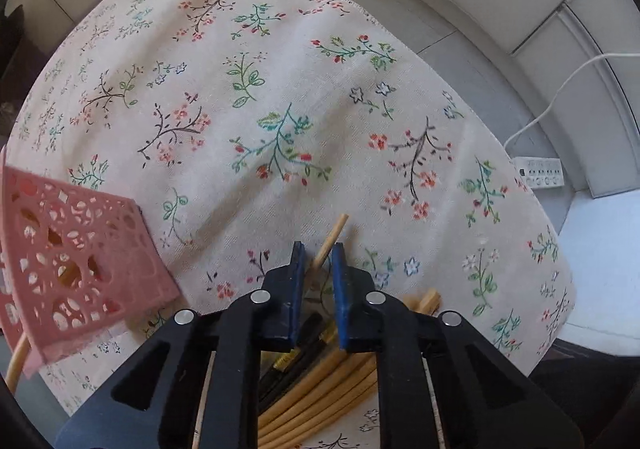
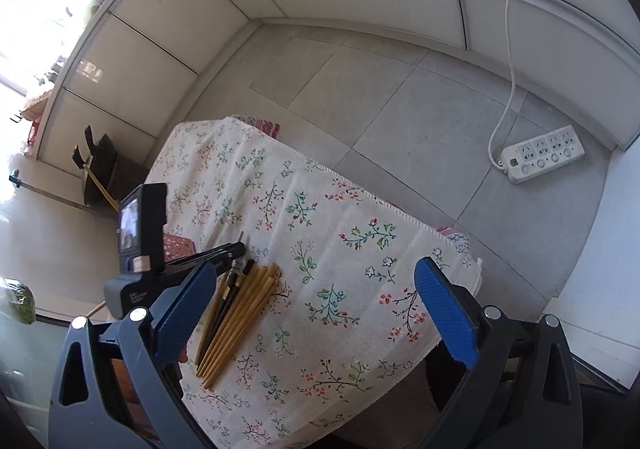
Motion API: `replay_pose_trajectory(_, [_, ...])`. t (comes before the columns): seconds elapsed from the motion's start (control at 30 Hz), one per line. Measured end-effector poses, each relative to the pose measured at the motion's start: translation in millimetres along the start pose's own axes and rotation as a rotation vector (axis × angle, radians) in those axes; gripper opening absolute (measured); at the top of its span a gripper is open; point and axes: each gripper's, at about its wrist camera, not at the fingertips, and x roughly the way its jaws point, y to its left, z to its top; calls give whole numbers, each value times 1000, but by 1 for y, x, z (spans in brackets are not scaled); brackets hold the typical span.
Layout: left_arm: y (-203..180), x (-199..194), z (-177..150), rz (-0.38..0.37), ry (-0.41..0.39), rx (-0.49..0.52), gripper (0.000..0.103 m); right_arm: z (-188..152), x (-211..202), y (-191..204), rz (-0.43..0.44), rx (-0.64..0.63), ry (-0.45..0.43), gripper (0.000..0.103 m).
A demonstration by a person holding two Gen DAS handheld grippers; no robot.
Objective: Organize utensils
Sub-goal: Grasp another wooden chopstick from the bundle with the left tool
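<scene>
A pile of bamboo and dark chopsticks point(image 2: 236, 313) lies on the floral tablecloth point(image 2: 320, 249); it also shows under the fingers in the left wrist view point(image 1: 320, 385). My left gripper point(image 1: 318, 253) is shut on a single bamboo chopstick point(image 1: 334, 235), its tip sticking out past the blue pads. In the right wrist view the left gripper point(image 2: 236, 249) sits over the pile's far end. A pink perforated basket point(image 1: 76, 265) stands at the left, with a chopstick inside. My right gripper point(image 2: 312, 297) is open and empty above the table.
The small table point(image 1: 280, 109) is covered by the floral cloth, with its edges close on all sides. A white power strip point(image 2: 540, 157) with its cord lies on the grey tiled floor at the right. White cabinets line the back.
</scene>
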Motion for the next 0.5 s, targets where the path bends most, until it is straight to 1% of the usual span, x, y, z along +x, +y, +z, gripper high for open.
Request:
replay_pose_trajectory(0.1, [-4,-10,-15,-10,-64,22,12,-2,7,1,-14,5,26,97])
replay_pose_trajectory(0.17, [-7,-26,-30,-38,-133,37,12,-6,14,3,-27,3,49,96])
replay_pose_trajectory(0.2, [-8,-36,-37,-30,-166,42,11,-7,17,3,-31,1,55,97])
replay_pose_trajectory(0.27, [-9,-58,-51,-20,-237,59,11,-10,24,6,-39,0,72,97])
replay_pose_trajectory(0.33, [-7,-90,-68,-14,-325,68,11,-13,34,8,-48,14,96,97])
replay_pose_trajectory(0.4, [-7,-116,-85,-13,-393,72,10,-16,47,10,-44,31,138,97])
replay_pose_trajectory(0.43, [-5,-131,-96,-16,-427,74,10,-20,57,12,-41,47,173,96])
replay_pose_trajectory(0.47, [-3,-152,-114,-12,-478,77,10,-23,63,14,-41,58,193,95])
replay_pose_trajectory(0.5, [-1,-163,-126,-13,-510,76,10,-26,69,16,-42,62,213,86])
